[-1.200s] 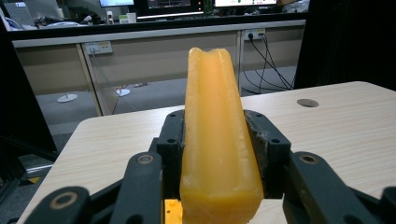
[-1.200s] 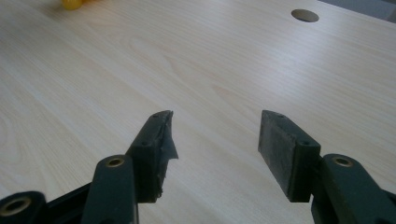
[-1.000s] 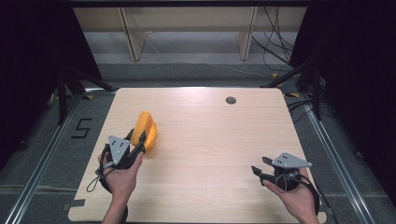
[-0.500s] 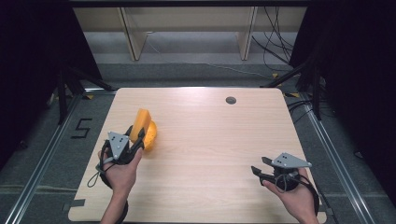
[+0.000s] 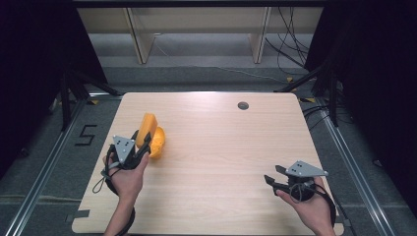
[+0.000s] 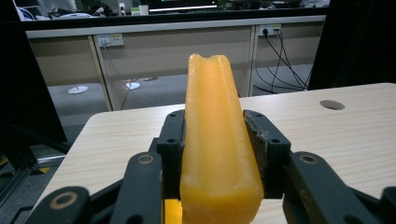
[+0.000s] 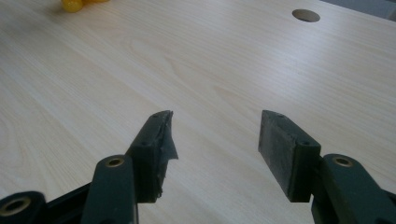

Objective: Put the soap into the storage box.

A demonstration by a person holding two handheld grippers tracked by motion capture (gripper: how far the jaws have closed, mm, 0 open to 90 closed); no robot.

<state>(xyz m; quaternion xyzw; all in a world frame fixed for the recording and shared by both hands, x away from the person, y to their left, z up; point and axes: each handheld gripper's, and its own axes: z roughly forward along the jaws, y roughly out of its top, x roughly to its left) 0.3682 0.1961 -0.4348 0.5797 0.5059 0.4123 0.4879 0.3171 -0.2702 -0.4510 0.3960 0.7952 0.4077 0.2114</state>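
An orange-yellow block (image 6: 219, 154) stands upright between the jaws of my left gripper (image 6: 219, 135), and both pads press on its sides. From above, the block (image 5: 147, 127) rises at the table's left side, with a rounder yellow-orange part (image 5: 158, 142) resting on the wood beside it. I cannot tell whether the two are one piece. My left gripper (image 5: 143, 142) is shut on the block. My right gripper (image 5: 273, 174) hovers near the front right with its jaws apart. Nothing lies between the jaws of the right gripper (image 7: 215, 135), only bare wood.
The light wooden table (image 5: 221, 147) has a round cable hole (image 5: 243, 105) near its far edge. Dark stands and cables (image 5: 295, 59) lie on the floor beyond. A floor mark "5" (image 5: 85, 134) sits left of the table. A yellow bit (image 7: 72, 4) shows far off in the right gripper view.
The left hand has shifted slightly away from the front edge, bringing the orange block a little more upright. The right hand has not moved.
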